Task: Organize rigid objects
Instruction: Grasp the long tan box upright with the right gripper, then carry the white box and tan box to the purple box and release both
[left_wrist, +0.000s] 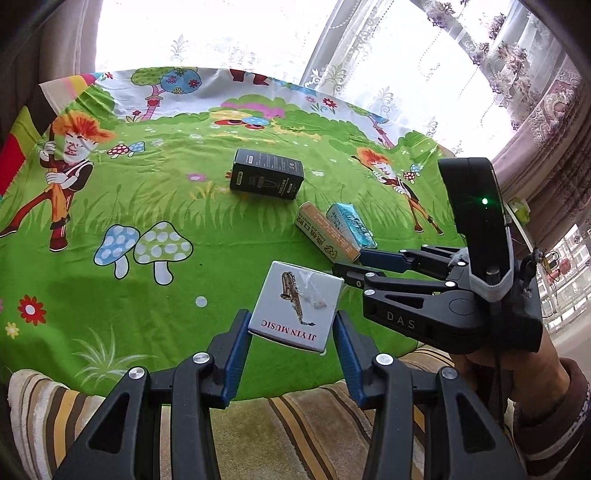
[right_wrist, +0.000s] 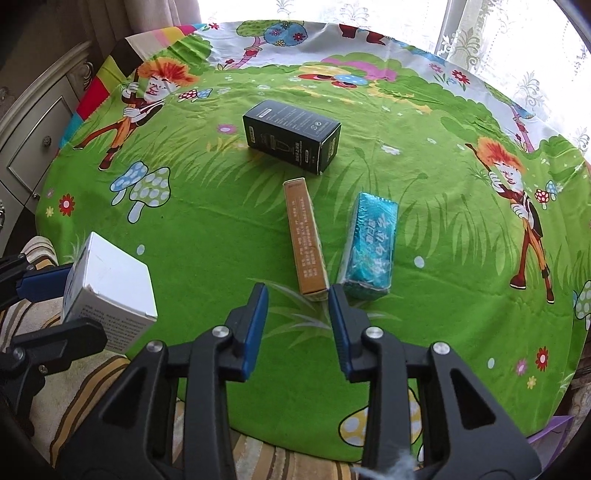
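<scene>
My left gripper (left_wrist: 291, 328) is shut on a white "JI YIN MUSIC" box (left_wrist: 295, 304) and holds it above the near edge of the table; it also shows in the right wrist view (right_wrist: 110, 288) at the left. My right gripper (right_wrist: 297, 295) is open and empty, its tips just short of the orange slim box (right_wrist: 304, 240) and the teal wrapped box (right_wrist: 371, 245). A black box (right_wrist: 291, 136) lies farther back. In the left wrist view the black box (left_wrist: 266, 173), orange box (left_wrist: 327, 236) and teal box (left_wrist: 351, 225) lie beyond my right gripper (left_wrist: 351, 266).
The round table carries a green cartoon cloth (right_wrist: 207, 229). A striped cushion (left_wrist: 295, 424) lies below the near edge. A white cabinet (right_wrist: 33, 140) stands at the left, and curtained windows (left_wrist: 406, 55) are behind the table.
</scene>
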